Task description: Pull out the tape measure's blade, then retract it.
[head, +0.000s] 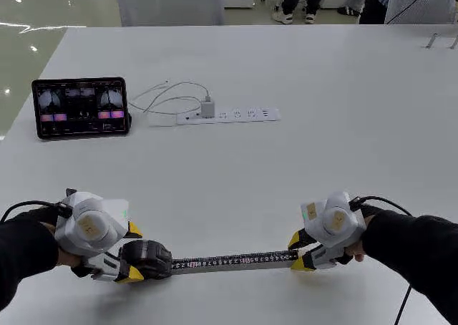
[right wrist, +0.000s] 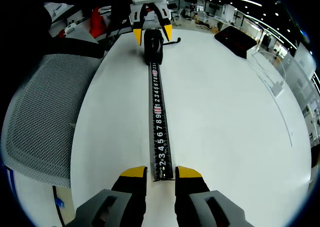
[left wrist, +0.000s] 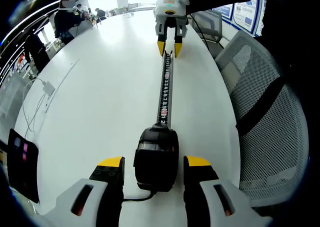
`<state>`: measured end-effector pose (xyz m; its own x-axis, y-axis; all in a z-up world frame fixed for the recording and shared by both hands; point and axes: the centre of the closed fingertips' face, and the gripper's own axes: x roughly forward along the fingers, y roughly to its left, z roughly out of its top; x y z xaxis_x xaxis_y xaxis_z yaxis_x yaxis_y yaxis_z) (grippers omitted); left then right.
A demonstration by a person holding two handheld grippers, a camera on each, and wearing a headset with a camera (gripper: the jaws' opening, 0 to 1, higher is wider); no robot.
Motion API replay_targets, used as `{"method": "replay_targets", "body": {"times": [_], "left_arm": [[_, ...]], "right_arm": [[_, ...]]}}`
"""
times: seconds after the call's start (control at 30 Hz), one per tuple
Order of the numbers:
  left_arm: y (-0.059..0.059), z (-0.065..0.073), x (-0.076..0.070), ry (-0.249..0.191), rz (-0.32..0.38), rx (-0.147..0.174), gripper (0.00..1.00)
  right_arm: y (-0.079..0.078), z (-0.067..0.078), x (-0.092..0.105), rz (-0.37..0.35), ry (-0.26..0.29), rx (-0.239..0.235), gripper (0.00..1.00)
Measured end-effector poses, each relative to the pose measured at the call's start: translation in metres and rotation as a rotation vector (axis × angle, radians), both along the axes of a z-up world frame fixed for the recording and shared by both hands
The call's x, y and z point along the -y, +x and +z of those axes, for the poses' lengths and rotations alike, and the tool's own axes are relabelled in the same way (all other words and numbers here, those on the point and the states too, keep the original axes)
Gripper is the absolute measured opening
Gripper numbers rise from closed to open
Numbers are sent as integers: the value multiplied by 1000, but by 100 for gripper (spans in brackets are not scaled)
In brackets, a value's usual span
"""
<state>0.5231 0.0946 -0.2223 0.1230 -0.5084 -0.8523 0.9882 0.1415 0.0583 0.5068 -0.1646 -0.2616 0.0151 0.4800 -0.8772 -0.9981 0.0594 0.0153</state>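
The white workbench (head: 300, 146) took up most of the scene, and a grey mesh chair (left wrist: 270, 117) stood against its near edge. Towards the far left of the bench a dark tablet (head: 80, 107) was propped with its screen lit. To its right lay a white power strip (head: 229, 115) with a charger (head: 207, 109) plugged in at its left end and thin white cables (head: 161, 96) looping off to the left. The tape measure (head: 146, 259) sat on the bench close to the near edge. Its black case rested between the jaws of the left gripper (head: 136, 253), which stood spread to either side of it; the left gripper view showed a strip of bare table between each yellow tip and the case. The blade (head: 232, 261) was drawn out and lay flat on the surface, numbers up, running straight from the case to the right gripper (head: 295, 253). That gripper's jaws were drawn in close on the two edges of the blade's free end. Whether they actually pinched it, I could not tell.
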Motion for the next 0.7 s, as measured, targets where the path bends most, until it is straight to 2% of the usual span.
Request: {"method": "replay_targets", "body": {"times": [0.1, 0.17, 0.23, 0.37, 0.47, 0.57, 0.7], "left_arm": [[0, 3, -1, -19, 11, -12, 46], [-2, 5, -2, -38, 26, -34, 49], [-2, 9, -4, -44, 38, -34, 53], [-3, 9, -10, -65, 101, -55, 58], [-4, 8, -15, -75, 137, -46, 62], [-7, 9, -18, -89, 192, -70, 65], [-6, 13, -19, -142, 267, -79, 70]], "right_arm": [[0, 2, 1, -18, 0, -1, 22], [-1, 5, 0, -45, 16, -9, 24], [0, 8, 1, -61, 24, 0, 26], [2, 13, 3, -129, 57, 0, 30], [0, 12, 7, -163, 59, -3, 34], [-2, 13, 9, -189, 71, -6, 37], [-3, 17, 10, -245, 102, -8, 42]]}}
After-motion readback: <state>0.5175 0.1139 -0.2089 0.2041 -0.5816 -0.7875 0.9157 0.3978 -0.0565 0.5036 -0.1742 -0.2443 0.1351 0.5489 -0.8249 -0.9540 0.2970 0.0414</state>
